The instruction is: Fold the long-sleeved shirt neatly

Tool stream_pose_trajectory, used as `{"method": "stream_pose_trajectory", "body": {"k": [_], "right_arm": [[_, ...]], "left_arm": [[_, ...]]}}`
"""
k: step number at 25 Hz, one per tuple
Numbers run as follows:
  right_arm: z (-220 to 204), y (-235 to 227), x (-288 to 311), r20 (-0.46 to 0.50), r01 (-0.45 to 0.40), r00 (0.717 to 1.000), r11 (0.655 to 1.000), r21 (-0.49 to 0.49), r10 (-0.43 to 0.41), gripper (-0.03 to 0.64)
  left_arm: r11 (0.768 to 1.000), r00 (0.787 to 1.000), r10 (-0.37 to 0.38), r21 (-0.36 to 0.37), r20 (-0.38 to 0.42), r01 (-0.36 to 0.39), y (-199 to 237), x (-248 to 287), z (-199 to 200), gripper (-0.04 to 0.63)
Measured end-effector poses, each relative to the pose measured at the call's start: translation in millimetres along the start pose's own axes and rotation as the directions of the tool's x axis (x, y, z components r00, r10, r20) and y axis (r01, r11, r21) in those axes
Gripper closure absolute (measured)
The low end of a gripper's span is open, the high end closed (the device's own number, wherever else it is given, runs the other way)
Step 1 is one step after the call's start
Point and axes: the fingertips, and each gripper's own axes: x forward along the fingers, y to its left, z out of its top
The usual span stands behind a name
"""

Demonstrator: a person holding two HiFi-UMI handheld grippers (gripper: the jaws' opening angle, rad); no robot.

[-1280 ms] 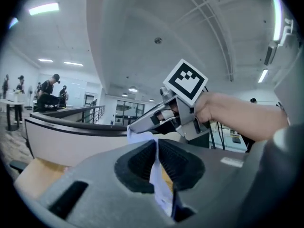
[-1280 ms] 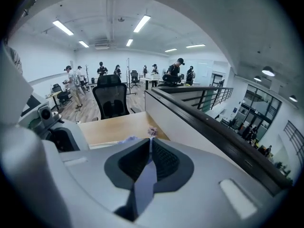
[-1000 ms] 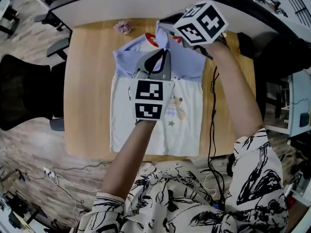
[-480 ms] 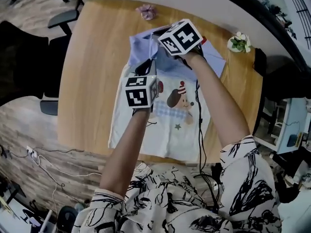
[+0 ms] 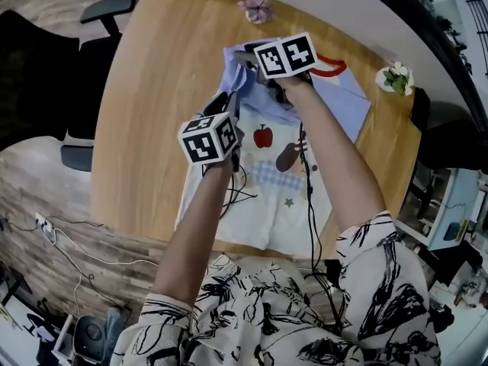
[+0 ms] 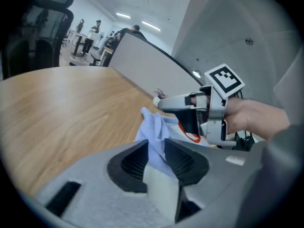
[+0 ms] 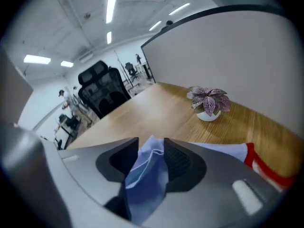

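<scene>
**Progress.** The long-sleeved shirt [image 5: 267, 197] lies face up on the worktop [image 5: 152, 90], between its middle and its right edge. The white body is spread flat and the printed front is fully exposed. No fold across the body is visible.

Work is at the sleeve stage. One blue sleeve [image 5: 238, 78] is bunched at the shoulder nearer the worktop's left edge, and both tools are on it. The other sleeve [image 5: 349, 101] lies spread out toward the far right corner, near a small potted plant [image 5: 395, 78].

Judged from this layout, the task is in its early part. Remaining steps are laying the gathered sleeve flat, bringing in the second sleeve, and folding the body.

**Tool state.**
- **Left hand-held gripper [image 6: 156, 148]:** its jaws have just been opening. They stand slightly apart with a strip of the blue sleeve between the pads.
- **Right hand-held gripper [image 7: 152, 148]:** its jaws have also just been opening. They are set wider, with a loose fold of the same blue cloth in the gap.

Neither grip looks firm, so the cloth appears to be in the course of release.

**Orientation.** The red collar [image 5: 329, 67] points to the far edge of the worktop, and the hem lies at the near edge by the person. The long axis therefore runs near edge to far edge, with the collar end leaning slightly toward the right edge.
</scene>
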Motion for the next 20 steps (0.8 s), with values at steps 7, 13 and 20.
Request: {"method": "stream_pose_trajectory", "body": {"k": [7, 13, 20], "right_arm": [[10, -13, -10, 0.075, 0.046, 0.996, 0.999, 0.028, -0.048, 0.428], [-16, -15, 2, -0.023, 0.132, 0.990, 0.981, -0.143, -0.137, 0.521], [-17, 4, 32, -0.007, 0.174, 0.984, 0.964, -0.202, -0.179, 0.555]], "left_arm": [[0.977, 0.990, 0.077, 0.188, 0.115, -0.098, 11, -23, 20, 0.464], [0.899, 0.984, -0.160, 0.401, -0.080, 0.179, -47, 10, -3, 0.495], [0.953, 0.998, 0.054, 0.297, 0.009, -0.054, 21, 0, 9, 0.501]]}}
